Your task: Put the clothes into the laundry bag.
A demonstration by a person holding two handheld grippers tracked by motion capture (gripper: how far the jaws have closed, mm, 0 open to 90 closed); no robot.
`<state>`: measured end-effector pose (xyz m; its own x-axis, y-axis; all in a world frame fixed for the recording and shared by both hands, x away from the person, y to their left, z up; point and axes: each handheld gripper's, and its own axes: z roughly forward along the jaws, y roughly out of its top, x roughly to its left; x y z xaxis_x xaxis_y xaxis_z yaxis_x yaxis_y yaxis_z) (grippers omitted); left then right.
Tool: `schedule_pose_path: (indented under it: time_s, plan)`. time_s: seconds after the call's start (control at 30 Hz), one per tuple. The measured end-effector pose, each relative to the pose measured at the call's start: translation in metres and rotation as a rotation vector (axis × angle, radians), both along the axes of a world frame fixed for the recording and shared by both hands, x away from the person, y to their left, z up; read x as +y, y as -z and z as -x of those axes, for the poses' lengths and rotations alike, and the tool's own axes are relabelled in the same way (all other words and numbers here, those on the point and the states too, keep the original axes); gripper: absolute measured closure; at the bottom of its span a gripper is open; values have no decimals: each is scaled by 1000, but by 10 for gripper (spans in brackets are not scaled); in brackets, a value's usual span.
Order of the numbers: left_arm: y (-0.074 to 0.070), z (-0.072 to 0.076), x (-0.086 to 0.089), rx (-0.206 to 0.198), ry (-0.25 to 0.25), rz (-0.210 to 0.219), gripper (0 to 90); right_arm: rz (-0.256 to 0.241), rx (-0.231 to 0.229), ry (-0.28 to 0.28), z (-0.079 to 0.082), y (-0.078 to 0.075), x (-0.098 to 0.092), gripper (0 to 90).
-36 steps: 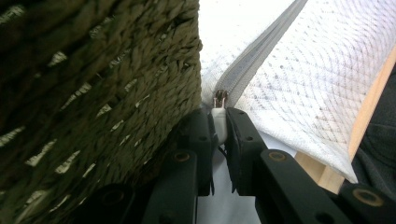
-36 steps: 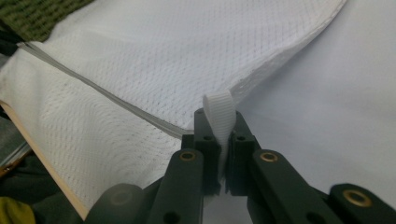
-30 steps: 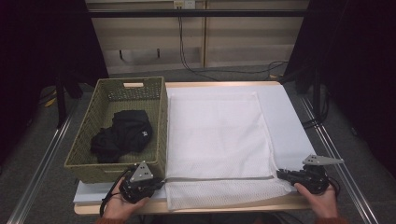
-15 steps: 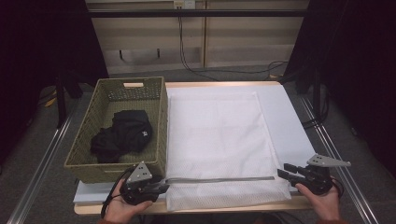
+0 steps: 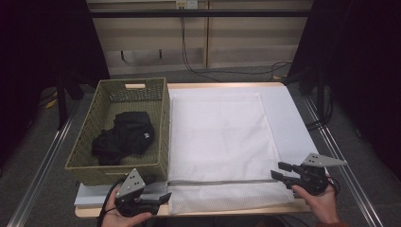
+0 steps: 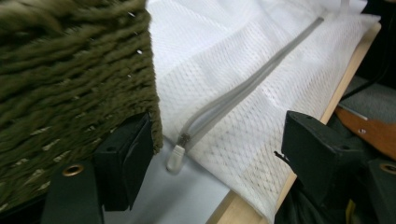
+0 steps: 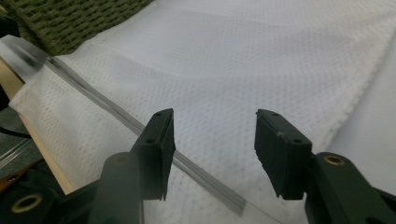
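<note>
At table's 6 o'clock edge, mesh laundry bag (image 5: 222, 142): lies flat on white sheet, zip end nearest the person.
Zipper (image 5: 215, 182): looks shut along its length; pull tab (image 6: 176, 155) sits at the left end, untouched.
Left gripper (image 5: 163, 197): at bag's 9 o'clock corner, jaws spread wide w/ the tab between them, gripping nothing.
Right gripper (image 5: 278, 171): at 3 o'clock end of zip, jaws apart, empty.
Black garment (image 5: 124, 137): in wicker basket (image 5: 163, 118), at 10 o'clock from the bag.
Progress: early, prob. Bag not opened, garment not loaded, zip-up left.
</note>
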<state>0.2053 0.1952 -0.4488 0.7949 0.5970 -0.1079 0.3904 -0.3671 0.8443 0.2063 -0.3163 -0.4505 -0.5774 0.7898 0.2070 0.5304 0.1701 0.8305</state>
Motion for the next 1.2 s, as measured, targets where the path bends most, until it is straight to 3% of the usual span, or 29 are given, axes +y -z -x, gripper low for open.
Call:
schedule_pose_path:
  time_s: [0.2,0.3,0.33,0.43,0.47,0.53,0.77,0.93,1.03,1.07,1.2]
  plan:
    - [-3,5,4,-14,-33,20,223,4,6,-78,-7,-2,19,491]
    - [-7,8,6,-54,-67,48,223,35,26,-160,-13,0,41,493]
    - [-7,9,7,-41,-70,71,222,41,26,-170,-14,1,45,491]
    - [-7,12,8,-40,-83,66,209,54,29,-214,-20,3,63,489]
    - [-8,14,8,-40,-85,87,209,56,24,-216,-20,2,66,490]
    - [-9,17,7,-62,-111,87,209,53,10,-226,-23,2,75,493]
    - [-9,22,4,-66,-115,74,209,71,40,-293,-40,4,105,495]
    - [-8,25,2,-72,-67,74,200,75,68,-337,-53,9,121,484]
    - [-8,25,0,-99,-53,51,207,70,94,-366,-61,12,130,484]
    - [-7,25,0,-85,-59,58,205,70,100,-374,-63,13,133,483]
    - [-6,21,1,-90,-64,20,202,97,122,-401,-72,22,144,438]
